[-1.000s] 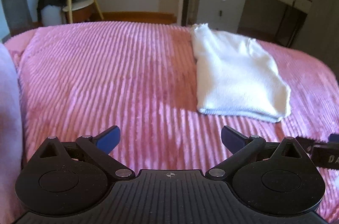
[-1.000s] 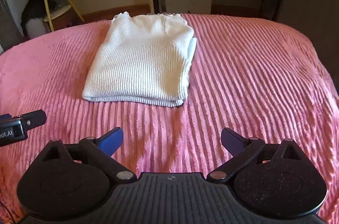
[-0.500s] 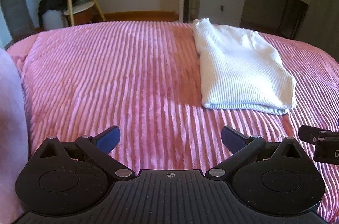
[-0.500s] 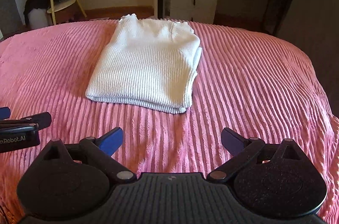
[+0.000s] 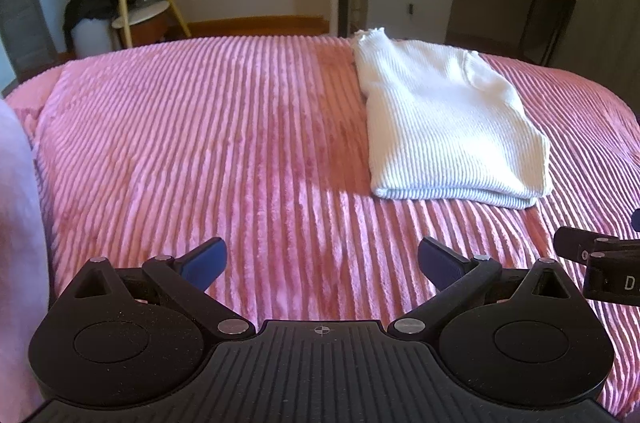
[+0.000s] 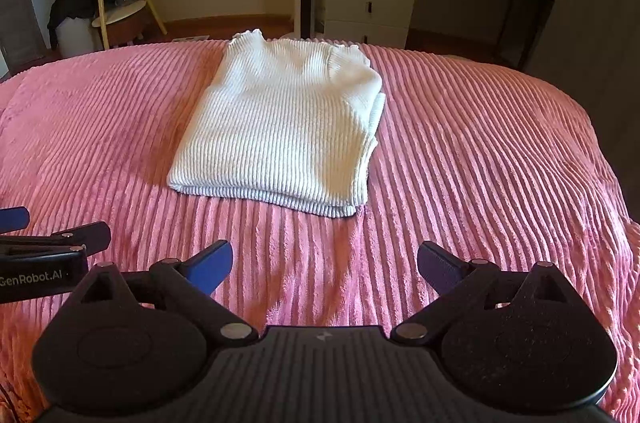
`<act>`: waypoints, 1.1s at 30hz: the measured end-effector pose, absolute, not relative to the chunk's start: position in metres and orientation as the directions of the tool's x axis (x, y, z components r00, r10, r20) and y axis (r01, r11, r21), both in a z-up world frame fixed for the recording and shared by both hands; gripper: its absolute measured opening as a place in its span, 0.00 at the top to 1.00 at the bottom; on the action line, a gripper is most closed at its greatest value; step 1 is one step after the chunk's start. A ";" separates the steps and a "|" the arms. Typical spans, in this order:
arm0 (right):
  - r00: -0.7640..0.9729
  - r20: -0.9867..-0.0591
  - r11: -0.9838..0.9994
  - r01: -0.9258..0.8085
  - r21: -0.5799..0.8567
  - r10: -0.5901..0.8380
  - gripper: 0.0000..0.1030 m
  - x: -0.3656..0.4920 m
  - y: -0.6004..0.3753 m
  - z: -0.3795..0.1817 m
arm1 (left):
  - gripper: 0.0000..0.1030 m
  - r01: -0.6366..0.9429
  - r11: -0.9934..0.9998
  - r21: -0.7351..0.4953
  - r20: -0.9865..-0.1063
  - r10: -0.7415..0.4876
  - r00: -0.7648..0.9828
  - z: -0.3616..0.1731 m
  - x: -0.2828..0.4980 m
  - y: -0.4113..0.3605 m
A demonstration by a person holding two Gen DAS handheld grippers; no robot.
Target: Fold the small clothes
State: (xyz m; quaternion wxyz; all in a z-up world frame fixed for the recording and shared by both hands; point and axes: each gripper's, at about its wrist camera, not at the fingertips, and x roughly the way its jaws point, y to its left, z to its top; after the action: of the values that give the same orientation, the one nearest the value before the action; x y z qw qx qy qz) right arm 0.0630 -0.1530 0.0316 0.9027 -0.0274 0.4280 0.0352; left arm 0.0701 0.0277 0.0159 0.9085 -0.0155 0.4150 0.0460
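Both grippers are pulling back from the white sweater (image 6: 280, 127): left gripper (image 5: 322, 261) and right gripper (image 6: 325, 263) hang with fingers spread wide, holding nothing, and the view has widened over the last second. Sweater lies folded into a neat rectangle on the pink bed (image 6: 500, 159), ahead of the right gripper – looks finished, retreat underway

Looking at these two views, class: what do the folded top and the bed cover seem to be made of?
Top: white rib-knit, probably cotton or wool blend; fine lengthwise ribs, matte, frilled edge at the far end.
Bed cover: pink plush, likely polyester fleece; wide raised cords with a soft sheen where sunlight hits.
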 end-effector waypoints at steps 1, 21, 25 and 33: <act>0.631 -0.774 0.996 -0.086 -0.015 0.043 0.04 0.063 -0.153 0.032 | 0.00 -0.095 0.995 0.010 -0.754 0.070 0.653 0.016 0.070 0.027; 0.636 -0.770 0.997 -0.081 -0.002 0.050 0.04 0.063 -0.155 0.037 | 0.00 -0.072 0.997 0.017 -0.754 0.060 0.655 0.018 0.071 0.020; 0.638 -0.768 0.997 -0.083 -0.008 0.047 0.04 0.062 -0.154 0.037 | 0.00 -0.075 0.997 0.008 -0.753 0.055 0.656 0.019 0.071 0.022; 0.640 -0.767 0.996 -0.084 -0.009 0.047 0.04 0.062 -0.155 0.037 | 0.00 -0.074 0.997 0.008 -0.753 0.055 0.655 0.019 0.071 0.021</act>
State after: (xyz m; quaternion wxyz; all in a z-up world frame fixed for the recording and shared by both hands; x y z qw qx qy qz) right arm 0.0619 -0.1546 0.0374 0.9053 -0.0220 0.4227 0.0363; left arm 0.0709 0.0212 0.0193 0.9097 -0.0115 0.4136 0.0355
